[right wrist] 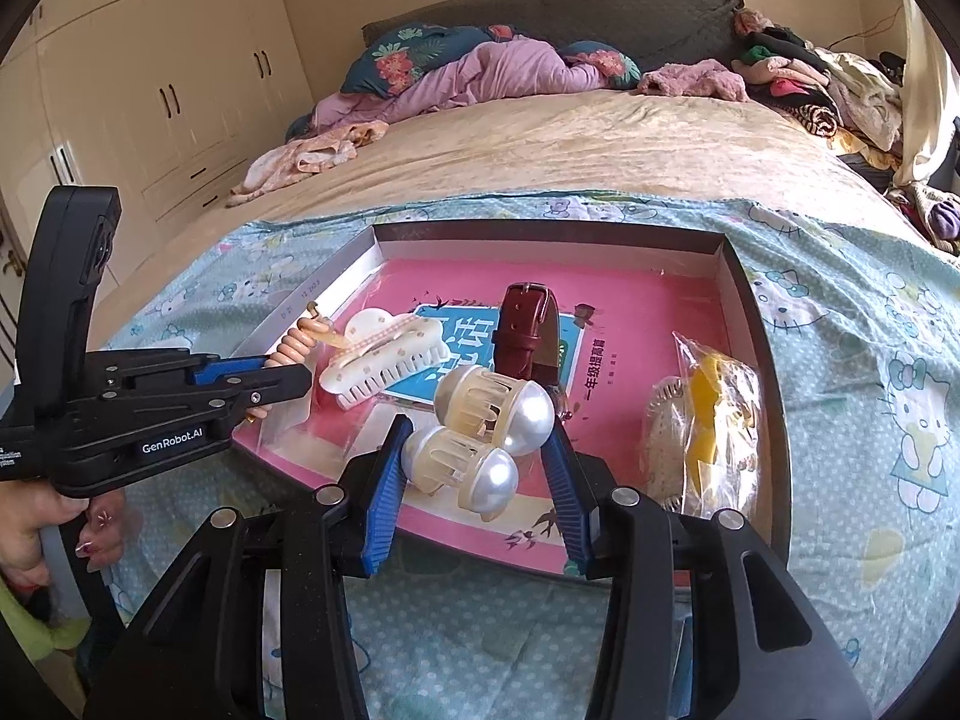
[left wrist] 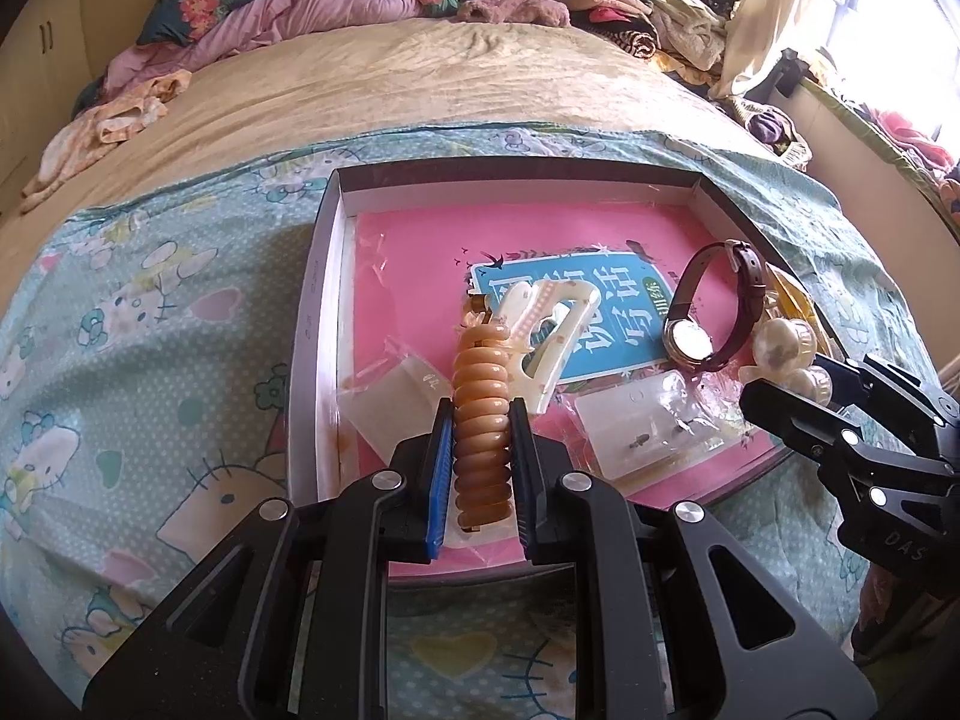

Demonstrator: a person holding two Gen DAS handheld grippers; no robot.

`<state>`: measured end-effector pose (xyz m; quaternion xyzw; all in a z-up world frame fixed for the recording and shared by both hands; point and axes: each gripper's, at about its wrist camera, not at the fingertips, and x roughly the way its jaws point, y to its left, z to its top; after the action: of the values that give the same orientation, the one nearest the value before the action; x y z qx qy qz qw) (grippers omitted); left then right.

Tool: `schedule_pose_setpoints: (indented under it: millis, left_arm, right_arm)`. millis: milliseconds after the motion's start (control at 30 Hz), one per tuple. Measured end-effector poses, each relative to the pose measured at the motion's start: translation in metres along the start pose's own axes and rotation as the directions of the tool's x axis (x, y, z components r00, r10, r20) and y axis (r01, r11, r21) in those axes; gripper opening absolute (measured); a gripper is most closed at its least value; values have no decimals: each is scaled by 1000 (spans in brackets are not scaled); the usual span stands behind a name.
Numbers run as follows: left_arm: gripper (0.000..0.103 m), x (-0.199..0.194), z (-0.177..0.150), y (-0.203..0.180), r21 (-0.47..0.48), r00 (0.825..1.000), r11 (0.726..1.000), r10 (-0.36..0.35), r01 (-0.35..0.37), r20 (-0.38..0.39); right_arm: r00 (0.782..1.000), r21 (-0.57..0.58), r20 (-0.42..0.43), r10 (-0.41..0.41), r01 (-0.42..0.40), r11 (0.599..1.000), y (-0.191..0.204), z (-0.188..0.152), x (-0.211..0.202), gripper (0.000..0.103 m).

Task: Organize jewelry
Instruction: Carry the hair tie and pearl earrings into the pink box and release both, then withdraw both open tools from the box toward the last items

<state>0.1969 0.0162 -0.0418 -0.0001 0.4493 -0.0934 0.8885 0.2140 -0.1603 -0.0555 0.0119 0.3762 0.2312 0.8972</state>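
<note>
A shallow box [left wrist: 324, 276] with a pink book cover as its floor lies on the bed. My left gripper [left wrist: 481, 420] is shut on a tan spiral hair tie [left wrist: 480, 402], which rests against a cream claw hair clip [left wrist: 552, 330]. My right gripper [right wrist: 474, 450] is shut on a pearl claw clip [right wrist: 480, 438] low over the box's near edge; the clip also shows in the left wrist view [left wrist: 780, 348]. A brown-strap wristwatch [left wrist: 708, 312] stands on the box floor just beyond it.
A bagged yellow item [right wrist: 714, 414] lies at the box's right side. Small clear bags [left wrist: 648, 426] lie on the pink floor. The box [right wrist: 744, 294] sits on a Hello Kitty sheet [left wrist: 150, 312]. Clothes are piled at the headboard and right.
</note>
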Motion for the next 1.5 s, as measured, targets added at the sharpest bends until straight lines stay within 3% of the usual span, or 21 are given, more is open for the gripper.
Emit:
schedule_pose_setpoints:
  millis: [400,733,800,967,1100,1500]
  left_arm:
    - [11,0,-1,1,-3,1000,1000,-5,5,2]
    - [12,-1,-1,-2,-3,1000,1000,-5,5,-4]
    - [24,-3,-1,-2,-6,1000,1000,-1,1,-1]
    - [29,-12,0,-1,-18,1000,1000,1,-1,12]
    - [40,-25,1,0,-29,999,1000,-2,3,37]
    - [80,-70,2,-7,-37,993,999,4,1,121]
  right_arm:
    - [1000,4,-11,-13,13,1000,0,-3,2,44]
    - [999,32,36,-27,25,999,-6,-4,-27,59]
    - [998,40,51,-30,28,999,-7,-3,-34,63]
    - [995,51,86,-42,37,998,-10,0,-50,73]
    - [992,55,118,-49,43,998,-8,2,-64,82]
    - [979,40,193,-64,57,998,2,4,-100,92]
